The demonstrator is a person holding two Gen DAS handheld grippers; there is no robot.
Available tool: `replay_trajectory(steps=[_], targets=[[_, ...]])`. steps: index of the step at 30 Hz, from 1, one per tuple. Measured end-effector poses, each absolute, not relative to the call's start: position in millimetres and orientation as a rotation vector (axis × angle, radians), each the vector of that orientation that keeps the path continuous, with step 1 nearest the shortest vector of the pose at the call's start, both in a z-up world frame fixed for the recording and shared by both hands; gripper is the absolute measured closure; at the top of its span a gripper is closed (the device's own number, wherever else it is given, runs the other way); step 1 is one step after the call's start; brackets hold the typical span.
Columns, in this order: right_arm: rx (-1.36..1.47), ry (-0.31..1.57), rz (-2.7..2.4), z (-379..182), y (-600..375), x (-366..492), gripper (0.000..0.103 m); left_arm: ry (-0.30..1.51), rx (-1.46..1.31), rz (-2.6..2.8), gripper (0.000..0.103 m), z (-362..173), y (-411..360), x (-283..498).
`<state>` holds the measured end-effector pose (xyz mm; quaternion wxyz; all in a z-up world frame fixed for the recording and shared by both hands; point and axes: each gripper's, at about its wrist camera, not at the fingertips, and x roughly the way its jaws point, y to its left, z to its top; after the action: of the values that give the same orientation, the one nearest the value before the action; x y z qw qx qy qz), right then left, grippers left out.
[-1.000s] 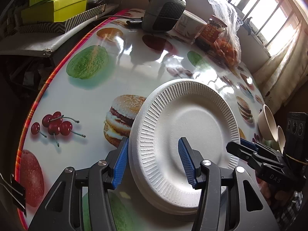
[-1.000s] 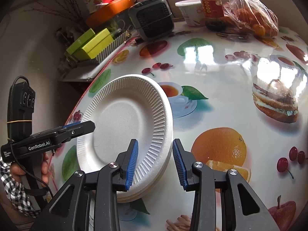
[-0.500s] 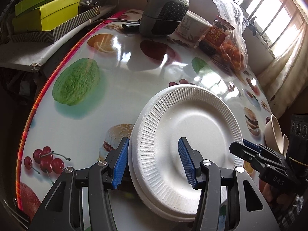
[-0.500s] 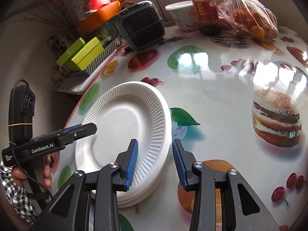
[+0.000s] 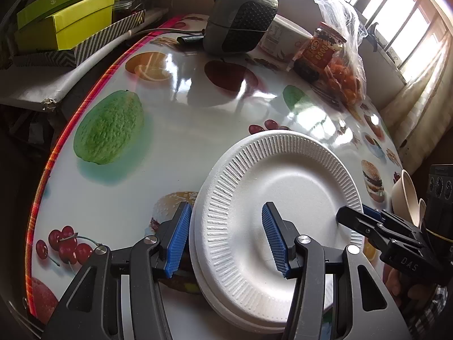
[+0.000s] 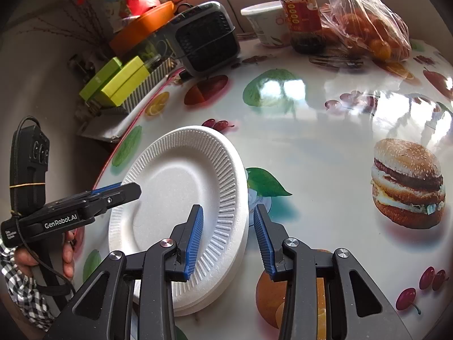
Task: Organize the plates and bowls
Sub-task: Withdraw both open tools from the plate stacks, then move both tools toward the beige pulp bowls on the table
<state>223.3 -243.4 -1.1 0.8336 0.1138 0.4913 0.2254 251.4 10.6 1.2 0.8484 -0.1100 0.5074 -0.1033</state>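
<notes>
A stack of white foam plates (image 5: 286, 198) lies on the round table; it also shows in the right wrist view (image 6: 181, 198). My left gripper (image 5: 226, 239) is open, its fingers straddling the stack's left rim, one outside and one over the plate. My right gripper (image 6: 228, 239) is open and straddles the stack's right rim the same way. Each gripper shows in the other's view, the right one (image 5: 351, 216) and the left one (image 6: 130, 191). Cream bowls (image 5: 406, 195) sit at the far right, partly hidden.
A grey fan heater (image 5: 240, 25), a white tub (image 5: 286, 38), a red-labelled jar (image 5: 320, 51) and a bag of oranges (image 5: 345, 76) stand at the table's far side. Green boxes (image 5: 68, 25) lie on a shelf beyond the left edge (image 5: 56, 153).
Both grippers and the plate stack have moved together across the table toward the far side; the printed pictures have slid back beneath them. Jaw openings look unchanged.
</notes>
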Motion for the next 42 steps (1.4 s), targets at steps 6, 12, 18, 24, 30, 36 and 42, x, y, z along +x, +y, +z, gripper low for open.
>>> replay_trajectory(steps=[6, 12, 18, 24, 30, 36, 42], targets=[[0.247, 1.024, 0.461, 2.5, -248.0, 217.9, 0.061, 1.046, -0.224, -0.193, 0.050, 9.6, 14.6, 245.1], [0.262, 0.959, 0.420, 21.6, -263.0, 195.8, 0.055, 0.990, -0.217, -0.193, 0.050, 31.8, 13.6, 226.6], [0.281, 0.849, 0.338, 53.4, -293.5, 150.3, 0.049, 0.944, -0.168, -0.262, 0.050, 58.0, -13.8, 198.6], [0.246, 0.781, 0.162, 76.5, -341.1, 97.2, 0.046, 0.937, -0.135, -0.399, 0.050, 64.6, -63.6, 173.8], [0.234, 0.741, -0.002, 85.7, -395.4, 44.9, 0.046, 0.928, -0.070, -0.540, 0.046, 61.5, -123.9, 151.8], [0.230, 0.760, -0.105, 84.3, -435.8, 13.1, 0.046, 0.948, -0.029, -0.635, 0.045, 57.7, -178.5, 138.4], [0.239, 0.752, -0.157, 85.7, -464.7, -6.1, 0.046, 0.964, 0.019, -0.694, 0.045, 54.8, -219.7, 127.7]])
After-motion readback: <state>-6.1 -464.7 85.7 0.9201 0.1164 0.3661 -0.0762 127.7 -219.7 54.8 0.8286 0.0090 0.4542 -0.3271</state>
